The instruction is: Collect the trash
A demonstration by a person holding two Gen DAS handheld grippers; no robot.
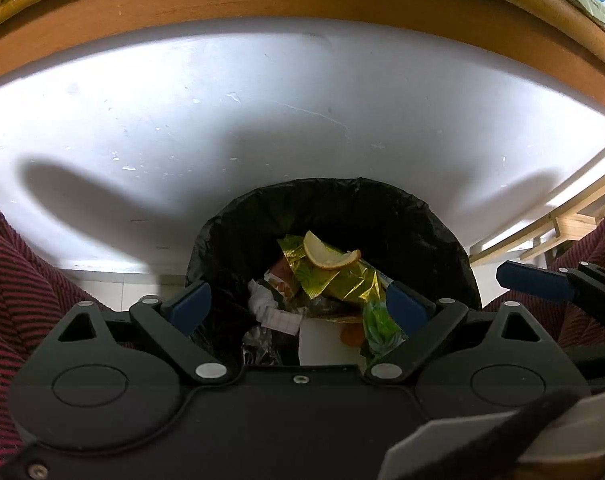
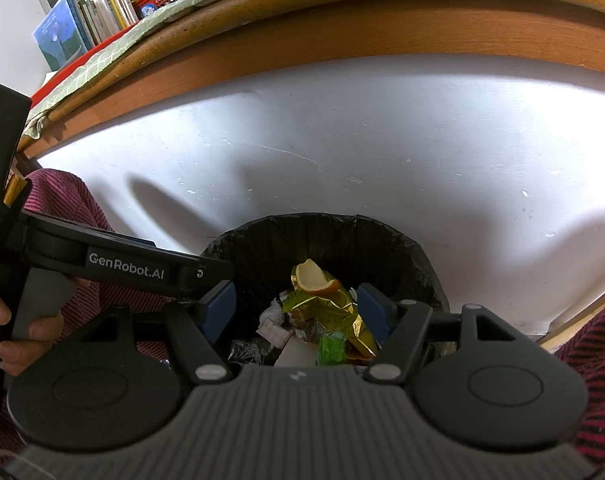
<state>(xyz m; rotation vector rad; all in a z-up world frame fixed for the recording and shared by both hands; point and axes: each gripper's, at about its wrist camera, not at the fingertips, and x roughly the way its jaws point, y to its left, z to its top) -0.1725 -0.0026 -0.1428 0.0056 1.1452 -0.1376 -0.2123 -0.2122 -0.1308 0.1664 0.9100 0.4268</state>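
Holding over the bin (image 2: 326,240) | both grippers, left (image 1: 298,306) and right (image 2: 292,306), were spread, empty | I dropped peel (image 2: 312,276) inside, kept low.

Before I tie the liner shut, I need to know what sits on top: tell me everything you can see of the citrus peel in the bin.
The citrus peel is a curved, cupped strip, pale white pith facing up, with an orange rind edge. It looks firm and fresh-cut. It lies topmost in the black-lined bin, resting on a crumpled gold foil wrapper. Neither gripper touches it.
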